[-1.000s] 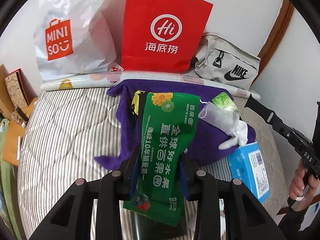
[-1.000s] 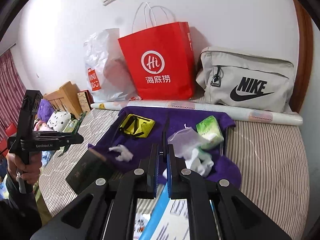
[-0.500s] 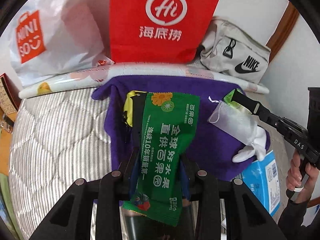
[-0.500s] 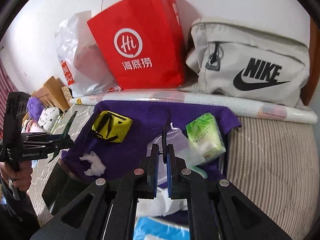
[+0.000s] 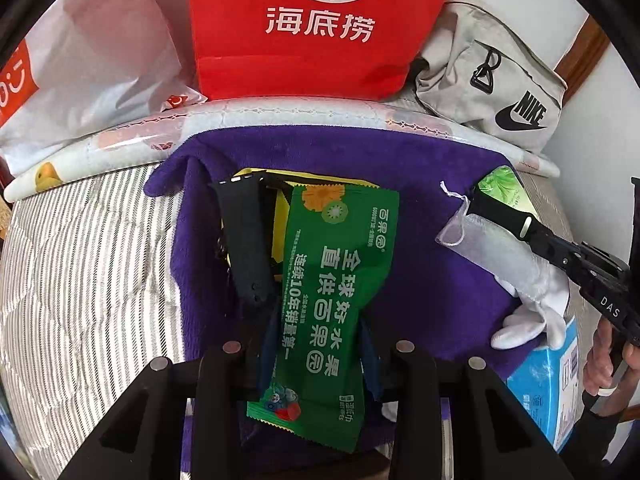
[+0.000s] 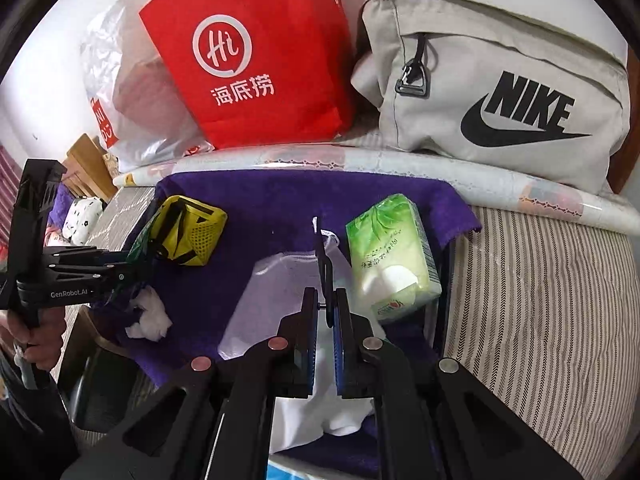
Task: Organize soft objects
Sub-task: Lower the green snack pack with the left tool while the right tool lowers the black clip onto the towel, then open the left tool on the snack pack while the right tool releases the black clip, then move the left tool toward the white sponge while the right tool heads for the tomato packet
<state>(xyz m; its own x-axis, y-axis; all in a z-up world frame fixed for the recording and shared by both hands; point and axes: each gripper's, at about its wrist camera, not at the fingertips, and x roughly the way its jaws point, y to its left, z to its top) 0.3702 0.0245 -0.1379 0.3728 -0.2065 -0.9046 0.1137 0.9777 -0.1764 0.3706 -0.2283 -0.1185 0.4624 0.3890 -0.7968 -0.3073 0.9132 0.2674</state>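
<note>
Claws both sit low over the purple towel (image 5: 432, 240) on the bed (image 5: 88, 264). My left claw (image 5: 316, 344) pinches the green wipes packet (image 5: 336, 288), long axis running near to far, its printed end toward the red bag (image 5: 312, 24). My right claw (image 6: 326, 320) is pressed together on a black strap (image 6: 322, 256) standing edge-on above the sheer pouch (image 6: 276, 296), beside the tissue pack (image 6: 392, 256). Since a second ago both have moved farther in, toward the bags.

Right gripper (image 6: 326, 312) clamped on thin black strap (image 6: 321, 256), above white mesh pouch (image 6: 276, 300) on purple towel (image 6: 280, 200); tissue pack (image 6: 394, 256) beside.
</note>
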